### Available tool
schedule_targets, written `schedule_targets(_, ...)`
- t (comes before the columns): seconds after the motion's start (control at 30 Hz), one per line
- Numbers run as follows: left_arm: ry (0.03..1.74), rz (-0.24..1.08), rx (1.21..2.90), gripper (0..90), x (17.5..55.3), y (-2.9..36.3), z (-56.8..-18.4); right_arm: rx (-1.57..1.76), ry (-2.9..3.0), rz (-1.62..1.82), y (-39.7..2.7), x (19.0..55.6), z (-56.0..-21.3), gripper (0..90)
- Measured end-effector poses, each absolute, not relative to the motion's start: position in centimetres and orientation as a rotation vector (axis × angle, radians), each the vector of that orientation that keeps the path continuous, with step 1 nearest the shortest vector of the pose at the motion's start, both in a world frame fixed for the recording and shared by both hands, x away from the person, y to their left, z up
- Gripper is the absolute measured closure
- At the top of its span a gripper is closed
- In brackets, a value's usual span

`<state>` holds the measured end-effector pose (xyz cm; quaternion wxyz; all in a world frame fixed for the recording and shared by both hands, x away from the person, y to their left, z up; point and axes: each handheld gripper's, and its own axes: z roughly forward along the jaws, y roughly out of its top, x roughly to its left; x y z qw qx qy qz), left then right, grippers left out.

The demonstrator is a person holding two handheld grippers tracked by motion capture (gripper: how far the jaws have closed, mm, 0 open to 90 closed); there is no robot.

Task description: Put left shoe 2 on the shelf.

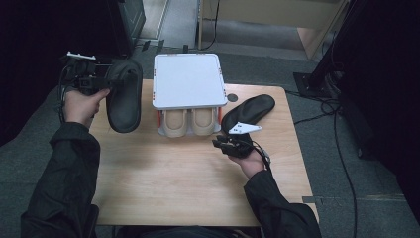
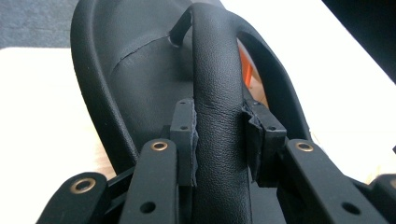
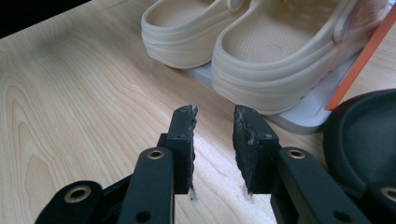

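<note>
One slipper of two in the air, so judging the work as roughly half done, if meaning to bring both black slippers to the rack.

Starting at the left: gripping with the left gripper (image 1: 101,82), both pads pressing on the strap (image 2: 217,70) of the left slipper (image 1: 124,96), and holding this slipper clear of the table (image 1: 173,188), just beside the left edge of the rack (image 1: 186,79). Not yet setting it down anywhere.

Moving to the middle: seeing the white top of the rack bare, and a pair of beige clogs (image 1: 190,121) sitting on the shelf below it. Guessing that the top is the free place for the black pair, but not being sure.

Moving to the right: seeing the right slipper (image 1: 250,110) lying flat on the table, to the right of the rack and near it. Keeping the right gripper (image 1: 218,143) low, just in front of this slipper, with the jaws standing apart and grasping nothing. So leaving to do: placing the left slipper, then picking up and placing the right one.

Comparing the views: getting the whole layout from the high view, but not the grip itself, because of dark on dark. Getting the grip from the left gripper view, with the strap squeezed between the pads and a bit of orange behind it. Getting from the right gripper view the bare wood between the open pads (image 3: 182,135), the clogs (image 3: 261,60) close ahead, and the rim of the right slipper (image 3: 364,135) at the side, not between the jaws.
</note>
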<state>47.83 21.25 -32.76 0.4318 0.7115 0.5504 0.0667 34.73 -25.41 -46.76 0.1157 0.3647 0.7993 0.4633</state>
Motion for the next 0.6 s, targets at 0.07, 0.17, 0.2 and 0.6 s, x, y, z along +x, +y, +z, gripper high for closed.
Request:
schedule_targets(0.07, 1.365, 0.167, 1.769, 67.8, 48.0, 21.0, -31.9, 1.055, 2.346, 1.357, -25.3, 34.9, -46.8, 69.1)
schedule_targets(0.17, 1.357, 0.168, 1.762, 67.8, 48.2, 20.6, -31.0, 1.051, 2.347, 1.361, -25.2, 35.0, -46.8, 69.1)
schedule_targets(0.2, 1.353, 0.169, 1.759, 67.7, 48.3, 20.4, -30.7, 1.053, 2.345, 1.364, -25.1, 35.0, -46.7, 69.1)
schedule_targets(0.6, 1.314, 0.156, 1.773, 67.8, 49.8, 16.4, -28.3, 1.048, 2.343, 1.37, -25.1, 35.1, -46.7, 69.1)
